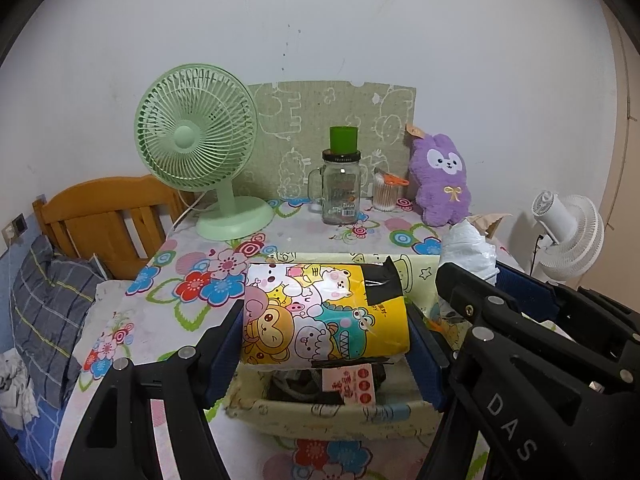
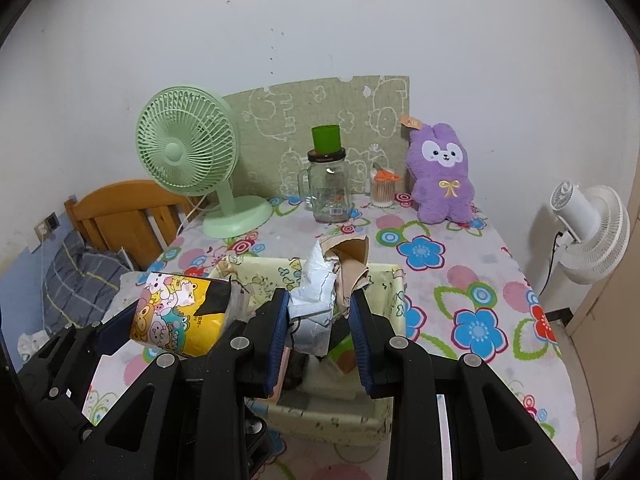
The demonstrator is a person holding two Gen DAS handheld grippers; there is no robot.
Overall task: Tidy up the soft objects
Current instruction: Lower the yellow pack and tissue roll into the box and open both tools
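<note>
My left gripper (image 1: pixel 325 334) is shut on a tissue pack (image 1: pixel 320 314) printed with cartoon animals and holds it above the pale yellow fabric basket (image 1: pixel 332 416). The pack also shows in the right wrist view (image 2: pixel 180 316), left of the basket (image 2: pixel 394 296). My right gripper (image 2: pixel 322 318) is shut on a crumpled white and beige soft bundle (image 2: pixel 316 300) over the basket; the bundle's top shows in the left wrist view (image 1: pixel 466 246). A purple plush bunny (image 2: pixel 440 176) sits at the back right of the table.
On the floral tablecloth (image 2: pixel 472 280) stand a green desk fan (image 2: pixel 188 160), a glass jar with a green cup on top (image 2: pixel 326 184) and a cotton-swab pot (image 2: pixel 382 190). A white fan (image 2: pixel 588 232) is at the right, a wooden headboard (image 1: pixel 104 216) and bed at the left.
</note>
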